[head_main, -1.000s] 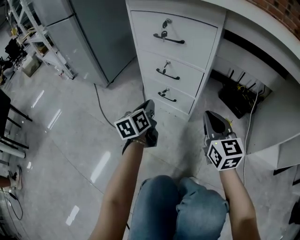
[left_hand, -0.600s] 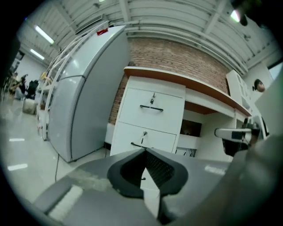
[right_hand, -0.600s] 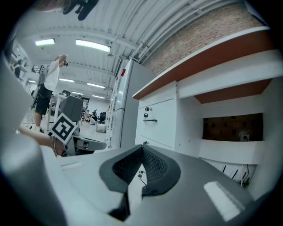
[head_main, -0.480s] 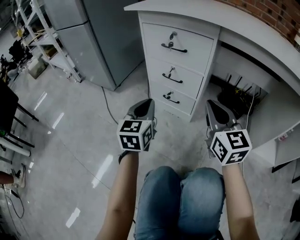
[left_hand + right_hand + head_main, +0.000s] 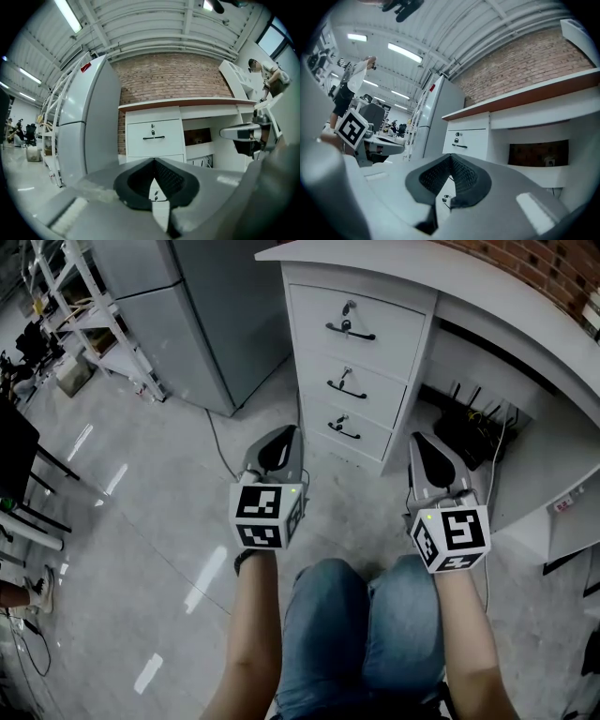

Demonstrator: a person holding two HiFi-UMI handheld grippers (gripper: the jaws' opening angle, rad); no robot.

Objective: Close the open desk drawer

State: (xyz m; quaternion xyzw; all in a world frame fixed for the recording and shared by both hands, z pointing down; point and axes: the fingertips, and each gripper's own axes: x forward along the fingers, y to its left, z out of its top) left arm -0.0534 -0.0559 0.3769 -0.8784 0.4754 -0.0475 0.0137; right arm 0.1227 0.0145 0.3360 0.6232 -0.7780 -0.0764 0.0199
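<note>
While I hold both grippers level before the desk (image 5: pixel 394 263), all three drawers (image 5: pixel 375 395) sit shut.

Each drawer front lies flush with the white pedestal under the desk's left end, so I cannot see what any of them holds; each has a black handle, and a key (image 5: pixel 348 307) hangs from the top lock. My left gripper (image 5: pixel 284 435) has its jaws pressed together with nothing between them, and it is short of the bottom drawer, not touching it. My right gripper (image 5: pixel 419 439) is clenched empty too, and it points toward the open bay right of the pedestal. That bay holds a black box (image 5: pixel 473 432) with cables, set on the floor. A grey fridge (image 5: pixel 187 306) stands left of the pedestal, just beside it.
</note>
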